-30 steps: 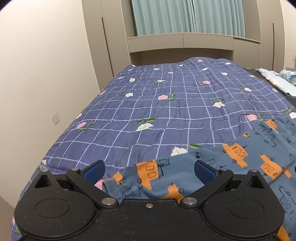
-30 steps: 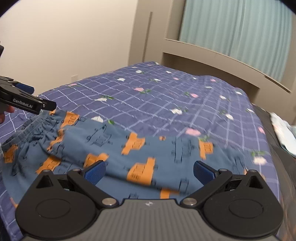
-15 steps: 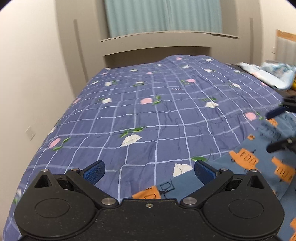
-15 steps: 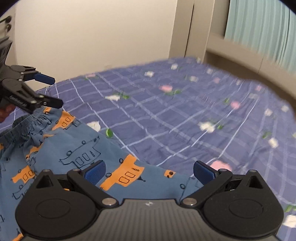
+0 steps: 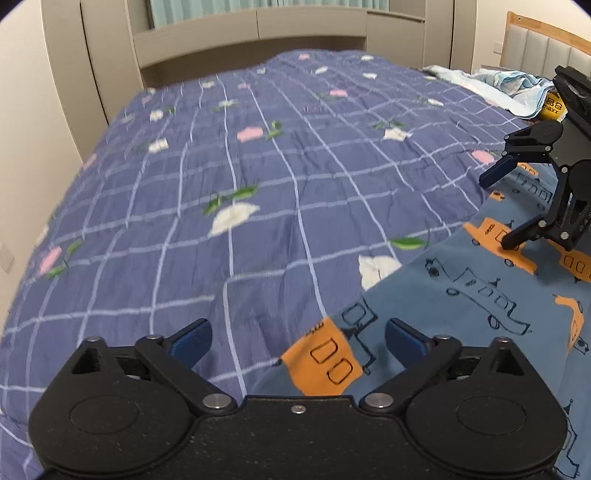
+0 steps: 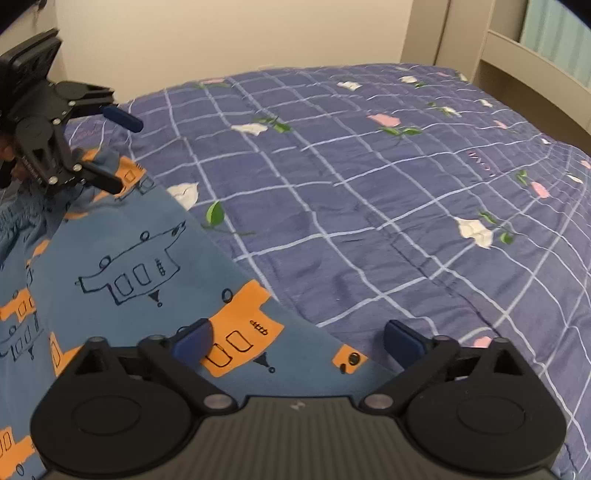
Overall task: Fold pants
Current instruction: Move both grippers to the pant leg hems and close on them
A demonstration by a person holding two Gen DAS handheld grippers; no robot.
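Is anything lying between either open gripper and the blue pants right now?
Nothing visible. The blue cotton pants with orange vehicle prints lie bare on the purple checked floral quilt. The left gripper and right gripper are both open, each with the pants' edge between its fingers.

Blue checked floral quilt (image 5: 258, 177), beige headboard (image 5: 251, 44), teal curtains (image 5: 207, 9), crumpled lt-blue cloth (image 5: 509, 83)

Blue pants (image 5: 461, 291), orange trains; purple grid-floral quilt (image 5: 258, 177).
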